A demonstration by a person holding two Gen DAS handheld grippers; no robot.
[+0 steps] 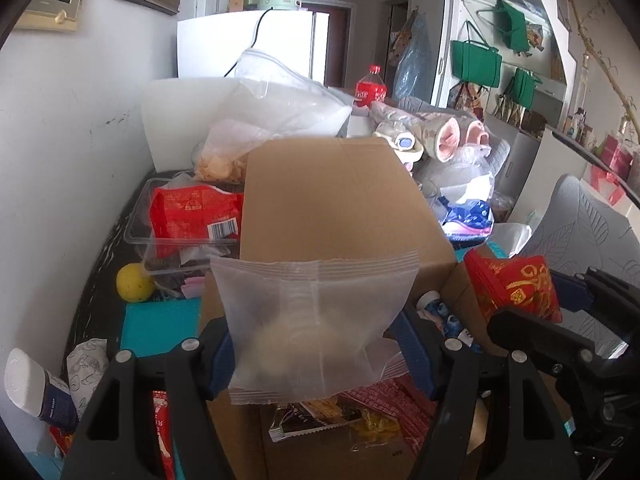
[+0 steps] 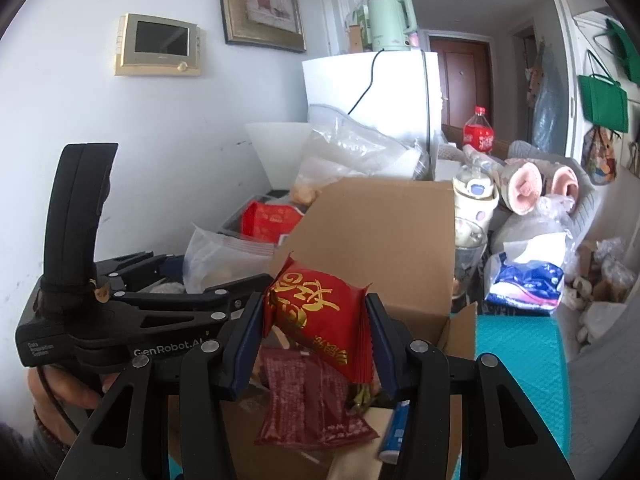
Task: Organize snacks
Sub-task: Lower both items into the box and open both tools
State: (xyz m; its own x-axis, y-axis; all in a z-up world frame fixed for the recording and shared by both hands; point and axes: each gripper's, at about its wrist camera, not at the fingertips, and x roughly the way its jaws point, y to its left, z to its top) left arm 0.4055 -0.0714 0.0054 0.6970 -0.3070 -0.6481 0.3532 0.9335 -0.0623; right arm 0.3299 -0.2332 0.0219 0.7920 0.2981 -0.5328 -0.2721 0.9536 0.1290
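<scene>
My left gripper (image 1: 316, 354) is shut on a frosted translucent snack packet (image 1: 312, 328), holding it over the open cardboard box (image 1: 340, 200). Between the blue pads of my right gripper (image 2: 316, 342) sits a red packet with gold writing (image 2: 320, 312), gripped above the same box (image 2: 384, 236). That red packet (image 1: 512, 284) and the right gripper show at the right of the left wrist view. The left gripper body (image 2: 120, 320) and its frosted packet (image 2: 224, 260) appear at the left of the right wrist view. Several snack packets lie inside the box, among them a dark red one (image 2: 312, 404).
A clear plastic tub (image 1: 176, 240) with a red bag stands left of the box, a yellow ball (image 1: 135, 283) beside it. Clear bags (image 1: 276, 112), a cola bottle (image 1: 370, 90) and bundled cloth crowd behind. A teal mat (image 2: 520, 352) covers the table; the wall is on the left.
</scene>
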